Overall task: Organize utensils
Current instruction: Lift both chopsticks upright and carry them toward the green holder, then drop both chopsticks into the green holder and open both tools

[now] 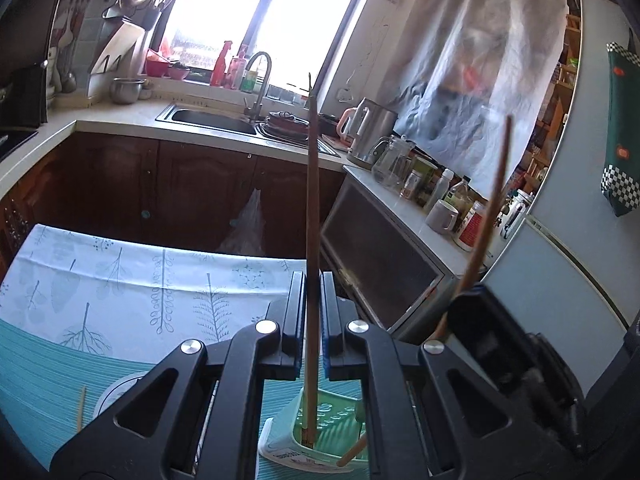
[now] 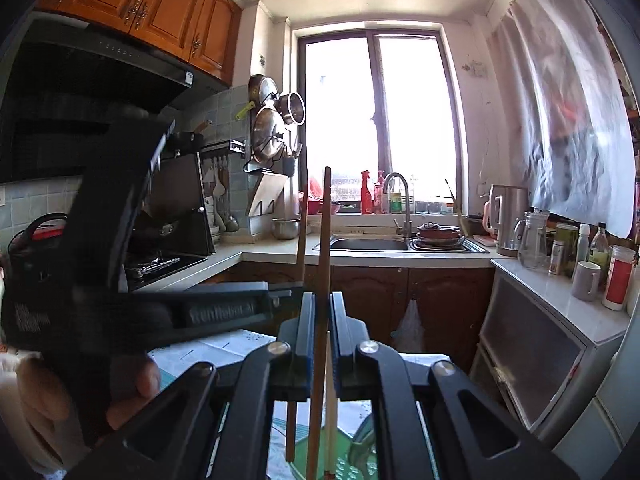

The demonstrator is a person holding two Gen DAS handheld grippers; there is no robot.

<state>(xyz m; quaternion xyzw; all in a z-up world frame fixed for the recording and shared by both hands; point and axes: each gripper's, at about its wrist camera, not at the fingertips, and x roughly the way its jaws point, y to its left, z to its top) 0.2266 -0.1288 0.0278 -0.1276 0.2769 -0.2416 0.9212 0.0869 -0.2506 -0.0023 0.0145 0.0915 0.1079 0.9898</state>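
You are holding one brown wooden chopstick (image 1: 313, 208) in each gripper's pinching jaws; keep both upright above the green plastic basket (image 1: 316, 432).

Utensil holder (image 1: 316, 440) stands on the table (image 1: 120, 300); one chopstick (image 1: 81, 408) lies to its left; sink (image 1: 216, 117) behind.

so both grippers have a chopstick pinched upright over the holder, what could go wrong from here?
1. Each chopstick is pinched low on its length, with most of it standing above the fingers, so it may pivot or slip.
2. The right gripper is close beside the left gripper, so they could knock together.
3. The green holder already has sticks in it; lowering more could jam.
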